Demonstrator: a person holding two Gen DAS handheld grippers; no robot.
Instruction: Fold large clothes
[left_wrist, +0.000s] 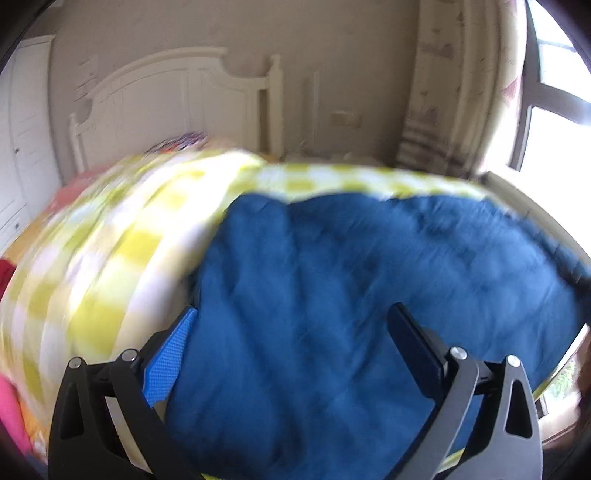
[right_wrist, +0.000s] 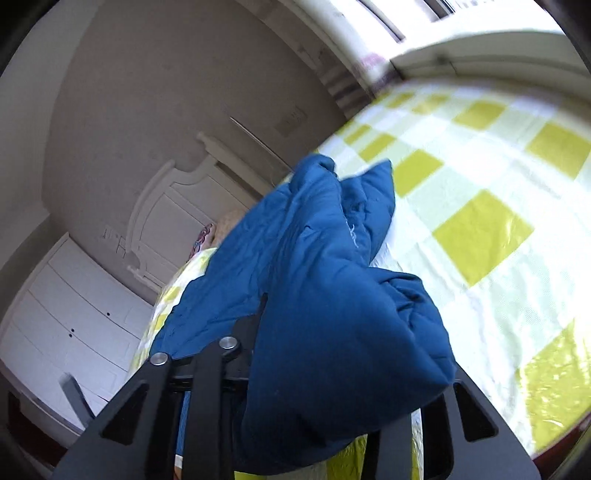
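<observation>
Blue quilted jacket (left_wrist: 351, 295) lies on the yellow-checked bedspread (left_wrist: 110, 258), below the white headboard (left_wrist: 166, 107); left wrist view: left gripper (left_wrist: 291, 347) jaws stand apart, jacket spread between and under them, nothing pinched; frame motion-blurred, seams and sleeves unreadable. Right wrist view: right gripper (right_wrist: 332, 369) carries a bunched part of the jacket off the bedspread; fabric covers the jaws, so closure cannot be told, a clamp is only likely. Judgement: fold early, no flat layer yet; hem and collar unidentifiable.
</observation>
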